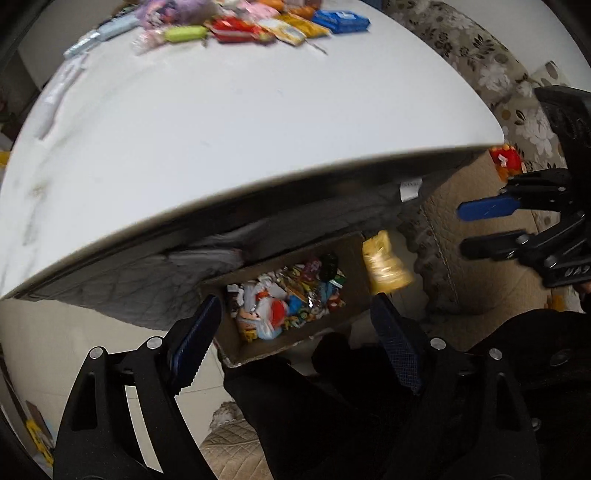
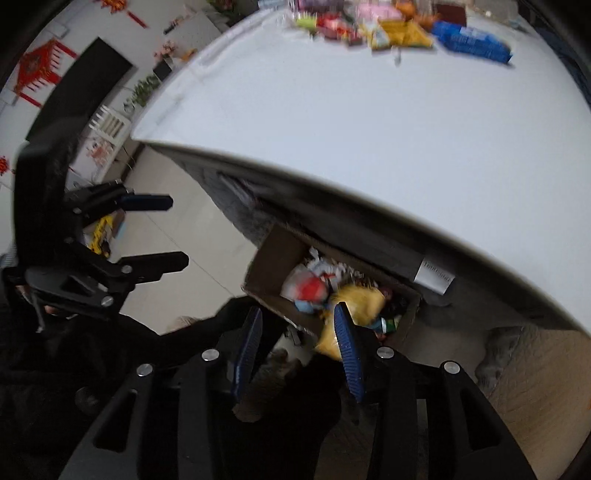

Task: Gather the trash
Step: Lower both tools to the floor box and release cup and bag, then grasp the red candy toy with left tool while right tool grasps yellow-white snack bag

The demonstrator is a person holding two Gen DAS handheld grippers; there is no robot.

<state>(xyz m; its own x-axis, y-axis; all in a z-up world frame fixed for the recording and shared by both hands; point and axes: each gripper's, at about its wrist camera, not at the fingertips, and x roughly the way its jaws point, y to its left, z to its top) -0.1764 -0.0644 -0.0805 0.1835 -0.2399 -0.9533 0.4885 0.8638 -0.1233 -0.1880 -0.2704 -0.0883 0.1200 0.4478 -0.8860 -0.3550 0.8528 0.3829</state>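
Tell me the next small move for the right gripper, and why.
Probably lift the right gripper up toward the wrappers on the far side of the table. Its jaws are open and empty, the blurred yellow packet is loose at the cardboard box, and that pile is not yet collected.

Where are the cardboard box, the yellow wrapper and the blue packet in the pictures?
cardboard box (image 1: pixel 360 258): left wrist view, its bare inner right wall.
yellow wrapper (image 1: pixel 384 267): left wrist view, middle of the blurred wrapper, at the box's right edge.
blue packet (image 1: pixel 341 20): left wrist view, middle of its top face, on the far table.
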